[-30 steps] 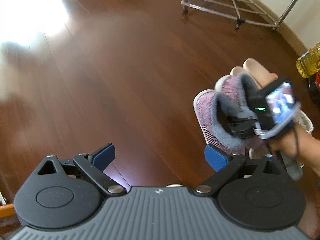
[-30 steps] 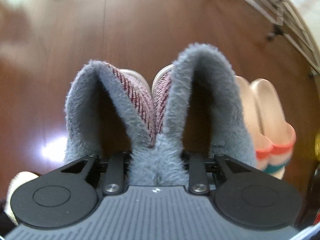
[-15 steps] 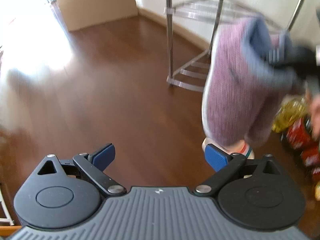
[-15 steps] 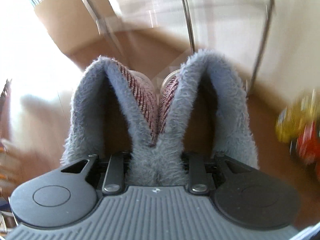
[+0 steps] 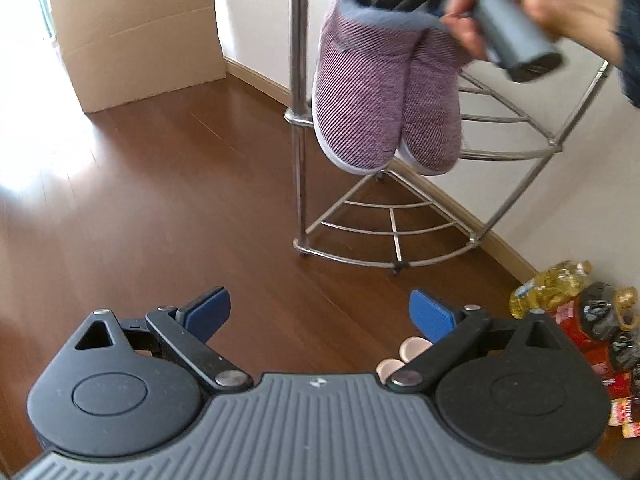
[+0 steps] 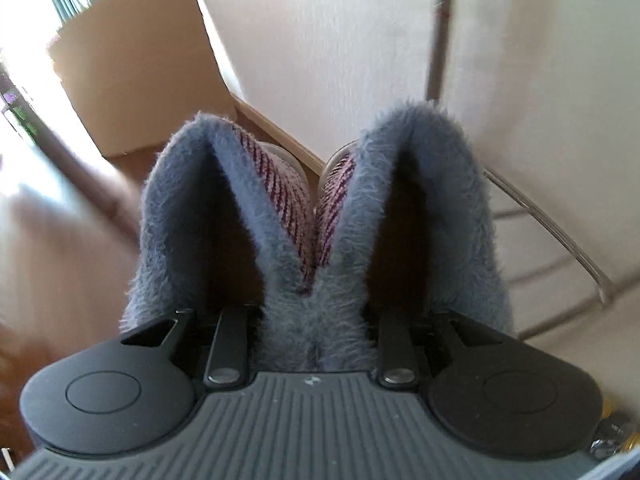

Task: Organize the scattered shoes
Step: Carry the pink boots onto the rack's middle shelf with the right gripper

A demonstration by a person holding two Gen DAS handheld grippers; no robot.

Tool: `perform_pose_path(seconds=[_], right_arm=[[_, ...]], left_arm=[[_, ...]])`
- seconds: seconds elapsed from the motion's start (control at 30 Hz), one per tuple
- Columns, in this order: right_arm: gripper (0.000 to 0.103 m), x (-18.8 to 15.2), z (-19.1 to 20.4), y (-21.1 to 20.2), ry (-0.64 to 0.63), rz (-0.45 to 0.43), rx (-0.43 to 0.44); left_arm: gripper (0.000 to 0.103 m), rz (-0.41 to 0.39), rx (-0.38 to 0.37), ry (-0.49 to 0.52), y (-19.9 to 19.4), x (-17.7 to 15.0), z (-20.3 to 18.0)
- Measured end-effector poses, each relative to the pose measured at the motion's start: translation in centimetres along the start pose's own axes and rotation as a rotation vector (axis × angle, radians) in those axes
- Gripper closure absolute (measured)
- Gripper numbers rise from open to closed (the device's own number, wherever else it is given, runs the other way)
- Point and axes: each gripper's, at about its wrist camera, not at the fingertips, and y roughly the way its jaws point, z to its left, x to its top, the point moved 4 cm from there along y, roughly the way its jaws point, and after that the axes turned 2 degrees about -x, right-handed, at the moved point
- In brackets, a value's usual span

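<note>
Purple slippers mid-air, heading for the corner rack

Biggest risk imo: the right gripper (image 6: pixel 312 320) is pinching both purple slippers (image 5: pixel 384 96) only by their fuzzy grey collars (image 6: pixel 316 280), fingers clamped on the two inner walls pressed together, so a quick swing could let one slip out. The toes hang down right in front of the metal shoe rack (image 5: pixel 516 152) and could snag a wire rung or bump the upright pole (image 5: pixel 298 80) (the view's a bit blurry, so I can't tell if they're touching). The left gripper (image 5: pixel 320 310) has its blue fingers (image 5: pixel 208 310) spread wide, holding nothing, low over the wood floor (image 5: pixel 160 200), well away from the slippers. A pair of beige slides (image 5: pixel 404 354) peeks out just by its right finger.
</note>
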Motion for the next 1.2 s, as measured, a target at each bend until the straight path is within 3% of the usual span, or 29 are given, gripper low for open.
perform_pose_path(seconds=[0.07, 0.13, 0.2, 0.23, 0.27, 0.33, 0.43, 0.5, 0.53, 0.57, 0.67, 0.77, 0.93, 1.2], right_arm=[[0.073, 1.3, 1.1, 2.4, -0.037, 0.017, -0.042], [0.069, 2.6, 1.2, 3.4, -0.026, -0.023, -0.075], [0.055, 3.7, 0.8, 3.4, 0.006, -0.083, -0.081], [0.043, 3.9, 0.8, 3.0, 0.004, -0.112, -0.086], [0.030, 3.9, 0.8, 2.0, -0.015, -0.190, -0.108], [0.024, 3.1, 0.8, 0.3, -0.048, -0.316, -0.146], [0.028, -1.1, -0.2, -3.1, -0.074, -0.445, -0.206], [0.035, -5.2, -2.1, -4.8, -0.029, -0.459, -0.190], [0.048, -7.3, -3.1, -5.6, -0.006, -0.465, -0.181], [0.062, -10.6, -4.4, -5.7, 0.020, -0.391, -0.161], [0.083, -16.0, -6.5, -3.0, 0.054, -0.207, -0.117], [0.089, -19.1, -6.3, -1.7, 0.071, -0.135, -0.065], [0.089, -17.7, -5.3, 0.4, 0.041, -0.111, -0.048], [0.089, -14.7, -4.4, 4.9, 0.009, -0.075, -0.014]], left_arm=[[0.005, 0.013, 0.003, -0.022, 1.4, 0.7, 0.9], [0.005, 0.027, -0.003, -0.039, 2.1, 0.7, 1.1], [0.005, 0.043, -0.009, -0.044, 2.9, 0.3, 1.4], [0.005, 0.047, -0.010, -0.036, 3.2, 0.2, 1.3], [0.005, 0.049, -0.010, -0.026, 3.5, 0.3, 1.3], [0.005, 0.050, -0.013, -0.002, 4.1, 0.5, 1.1], [0.005, 0.014, -0.023, 0.056, 4.1, 0.5, 0.4], [0.006, -0.012, -0.029, 0.102, 4.4, 0.8, 0.0], [0.006, -0.023, -0.037, 0.131, 4.7, 1.0, -0.3], [0.006, -0.033, -0.046, 0.161, 5.1, 1.2, -0.7], [0.007, -0.051, -0.076, 0.260, 7.0, 1.9, -2.7], [0.015, -0.067, -0.105, 0.359, 9.0, 2.6, -4.8], [0.015, -0.094, -0.154, 0.525, 12.3, 3.7, -8.2], [0.015, -0.111, -0.128, 0.555, 14.2, 5.3, -9.4]])
